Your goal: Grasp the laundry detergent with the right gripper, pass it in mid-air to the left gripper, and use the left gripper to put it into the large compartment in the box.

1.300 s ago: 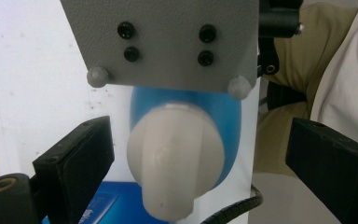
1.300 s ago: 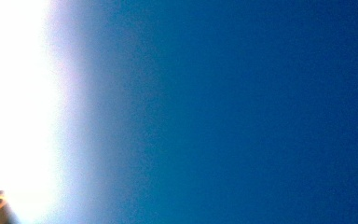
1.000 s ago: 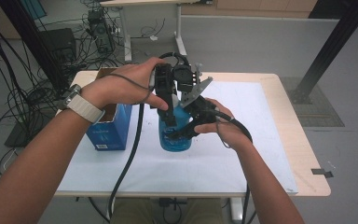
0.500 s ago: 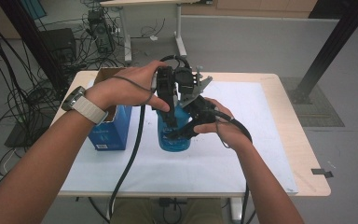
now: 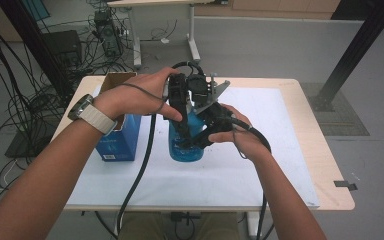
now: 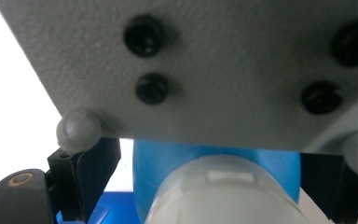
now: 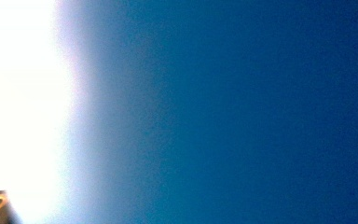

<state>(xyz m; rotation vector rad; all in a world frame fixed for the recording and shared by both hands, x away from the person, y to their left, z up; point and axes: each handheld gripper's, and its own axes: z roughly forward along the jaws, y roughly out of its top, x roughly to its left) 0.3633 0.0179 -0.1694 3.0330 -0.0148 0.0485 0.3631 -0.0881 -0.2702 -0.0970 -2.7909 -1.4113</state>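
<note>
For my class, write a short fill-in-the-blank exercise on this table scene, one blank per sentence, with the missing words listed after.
1. The bottle between the two tools is coloured ____.
2. The open carton stands on the person's ____ side of the bottle.
3. The left hand has a ____ on its wrist.
4. In the left gripper view, the bottle's pale cap sits below a grey ____ with black screws.

Missing words: blue; left; watch; plate
</note>
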